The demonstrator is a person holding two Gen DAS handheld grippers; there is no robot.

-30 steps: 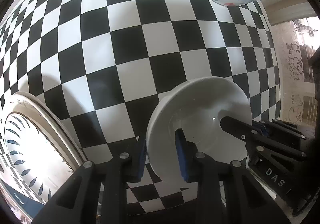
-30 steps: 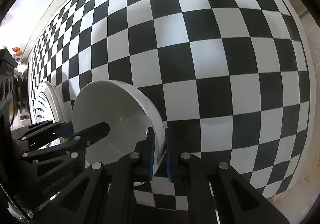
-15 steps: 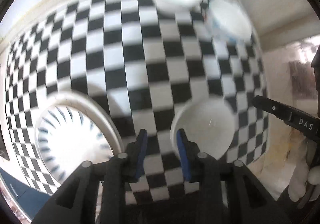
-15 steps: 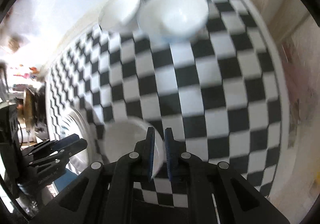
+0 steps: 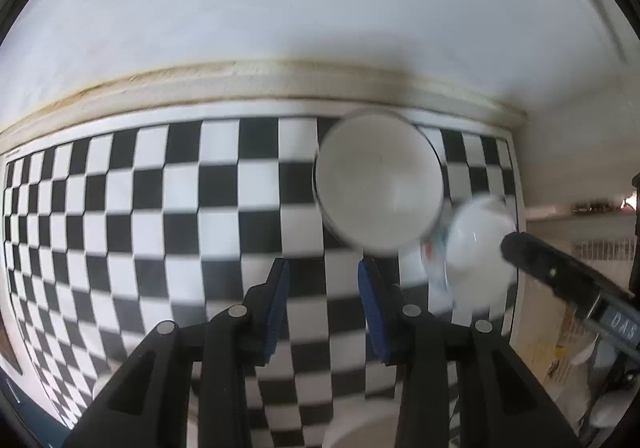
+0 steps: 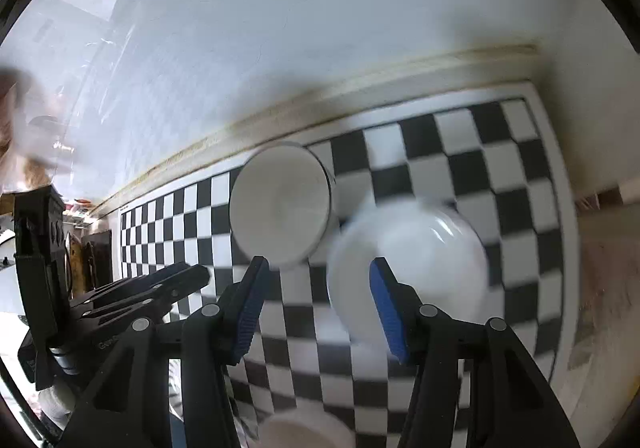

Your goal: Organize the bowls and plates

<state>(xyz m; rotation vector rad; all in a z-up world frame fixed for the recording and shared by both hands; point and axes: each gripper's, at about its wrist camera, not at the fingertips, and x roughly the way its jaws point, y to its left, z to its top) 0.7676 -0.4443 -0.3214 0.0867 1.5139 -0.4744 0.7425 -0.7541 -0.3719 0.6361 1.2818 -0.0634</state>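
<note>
A plain white bowl (image 5: 378, 183) (image 6: 280, 203) stands near the far edge of the checkered table (image 5: 160, 207). Right of it sits a blurred bowl with a coloured pattern (image 5: 476, 248) (image 6: 412, 268). My left gripper (image 5: 324, 280) hovers open in front of the white bowl with nothing between its blue pads. My right gripper (image 6: 318, 264) is above the gap between the two bowls. Its jaws are opening and hold nothing, and its right finger overlaps the patterned bowl. Another white bowl's rim (image 5: 360, 428) (image 6: 304, 428) shows at the bottom edge, below the fingers.
A white wall (image 5: 320, 7) with a beige ledge (image 5: 240, 75) runs right behind the table. The table's right edge (image 5: 516, 207) lies just past the patterned bowl. Each gripper shows in the other's view, the right one (image 5: 560, 280) and the left one (image 6: 160, 288).
Both grippers let go of the white bowl they held by its rim, rose and swung towards the two far bowls. The right jaws have spread wide. The striped plate has left view.
</note>
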